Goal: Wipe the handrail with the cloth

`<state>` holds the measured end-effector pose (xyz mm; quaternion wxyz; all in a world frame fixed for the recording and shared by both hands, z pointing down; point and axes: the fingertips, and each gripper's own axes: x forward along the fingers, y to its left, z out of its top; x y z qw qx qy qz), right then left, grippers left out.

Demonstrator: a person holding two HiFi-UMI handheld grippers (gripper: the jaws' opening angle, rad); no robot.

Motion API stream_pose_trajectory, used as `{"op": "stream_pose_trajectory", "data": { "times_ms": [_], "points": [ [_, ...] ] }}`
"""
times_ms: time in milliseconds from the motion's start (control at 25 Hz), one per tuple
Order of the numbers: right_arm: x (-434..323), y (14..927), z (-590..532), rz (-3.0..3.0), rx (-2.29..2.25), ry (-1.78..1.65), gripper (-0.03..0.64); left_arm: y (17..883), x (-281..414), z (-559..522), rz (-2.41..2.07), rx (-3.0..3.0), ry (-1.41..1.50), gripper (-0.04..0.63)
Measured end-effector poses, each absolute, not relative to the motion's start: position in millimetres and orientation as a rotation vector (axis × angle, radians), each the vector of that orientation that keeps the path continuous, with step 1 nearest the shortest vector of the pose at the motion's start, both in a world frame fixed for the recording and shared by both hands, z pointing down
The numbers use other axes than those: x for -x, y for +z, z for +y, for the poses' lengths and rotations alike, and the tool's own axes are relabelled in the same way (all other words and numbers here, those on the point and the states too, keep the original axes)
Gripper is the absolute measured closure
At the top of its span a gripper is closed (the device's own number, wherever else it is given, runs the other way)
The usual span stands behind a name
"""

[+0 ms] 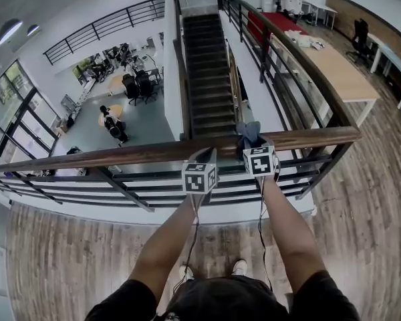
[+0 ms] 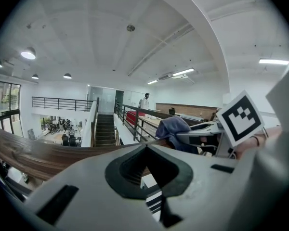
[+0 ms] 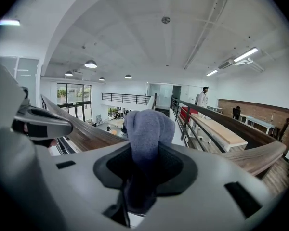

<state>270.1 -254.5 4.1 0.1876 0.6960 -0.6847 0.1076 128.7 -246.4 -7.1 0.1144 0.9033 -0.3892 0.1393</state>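
A blue-grey fabric cloth (image 3: 148, 129) is gripped tightly in the right claw (image 3: 143, 174) at the brown wooden handrail (image 1: 120, 156); the left claw (image 2: 147, 170) is closed, empty.

The cloth (image 1: 248, 134) on the handrail (image 1: 120, 156) is greyish blue, the handrail itself streaky brown wood grain, the bars (image 1: 147, 176) below it black, the floor (image 1: 67, 259) under it brown planks.

cloth (image 1: 248, 134) at handrail (image 1: 120, 156), stairs (image 1: 207, 79) beyond

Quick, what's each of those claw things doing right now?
Left gripper: closed, holding nothing.
Right gripper: closed on the cloth.
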Motion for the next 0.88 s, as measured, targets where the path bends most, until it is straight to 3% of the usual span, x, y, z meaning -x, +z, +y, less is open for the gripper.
{"op": "stream_pose_trajectory", "data": {
  "times_ms": [880],
  "points": [
    [-529, 13, -188, -1.693, -2.184, 0.321, 0.499, -10, -373, -194, -0.832, -2.779, 0.397, 0.597]
  ]
}}
